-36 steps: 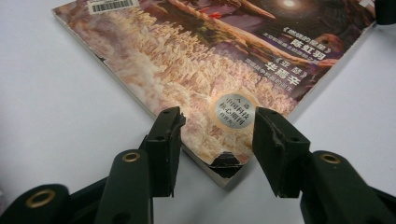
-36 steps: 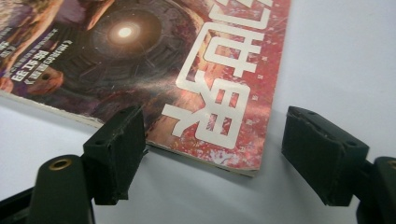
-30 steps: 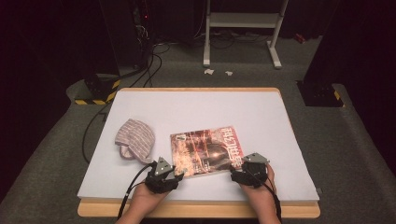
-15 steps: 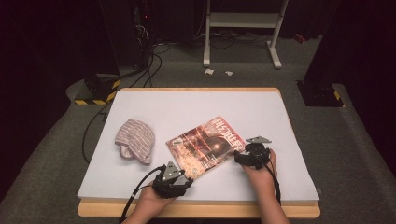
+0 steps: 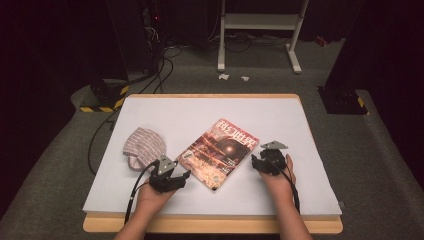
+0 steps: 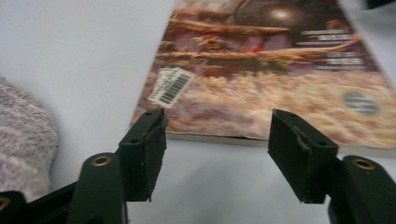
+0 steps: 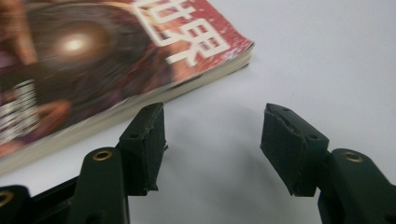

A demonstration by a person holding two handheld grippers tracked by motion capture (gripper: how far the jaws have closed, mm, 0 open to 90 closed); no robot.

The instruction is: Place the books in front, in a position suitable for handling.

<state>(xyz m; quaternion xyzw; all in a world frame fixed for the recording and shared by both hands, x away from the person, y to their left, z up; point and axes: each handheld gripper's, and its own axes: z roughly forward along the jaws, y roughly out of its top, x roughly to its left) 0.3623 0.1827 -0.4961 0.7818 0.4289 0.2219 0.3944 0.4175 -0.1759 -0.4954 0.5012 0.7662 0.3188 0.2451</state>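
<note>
**Both grippers free beside the magazine**

Nearest the person's edge of the white-covered wooden table [image 5: 300,200], two forearms come in from below. The left hand [image 5: 150,197] carries the black left gripper [image 5: 186,175], which sits just off the near left edge of the glossy red-and-brown magazine with white characters on its cover [image 5: 218,152]. In the left gripper view its fingers [image 6: 148,140] stand apart with nothing between them, having just been opening; the magazine's near edge and its white barcode sticker [image 6: 172,85] lie just beyond the tips (the pads press on nothing).

The right hand [image 5: 278,177] carries the black right gripper [image 5: 257,161], topped by a grey three-cornered plate, just beside the magazine's right edge. Its fingers [image 7: 150,135] are also apart, with bare table between them, though they have just been closing somewhat. In the right gripper view the magazine's corner with the white characters lies to the left of the fingers, apart from them.

The magazine lies flat a little in front of the table's middle, turned at a slant, between the two grippers.

To the left of it, near the left gripper, rests a soft pink-and-grey striped knitted cap [image 5: 142,146], apart from the magazine.

Beyond the far edge of the table, on the dark carpeted floor, stand a white metal frame [image 5: 260,22] and black cables [image 5: 165,55].
</note>
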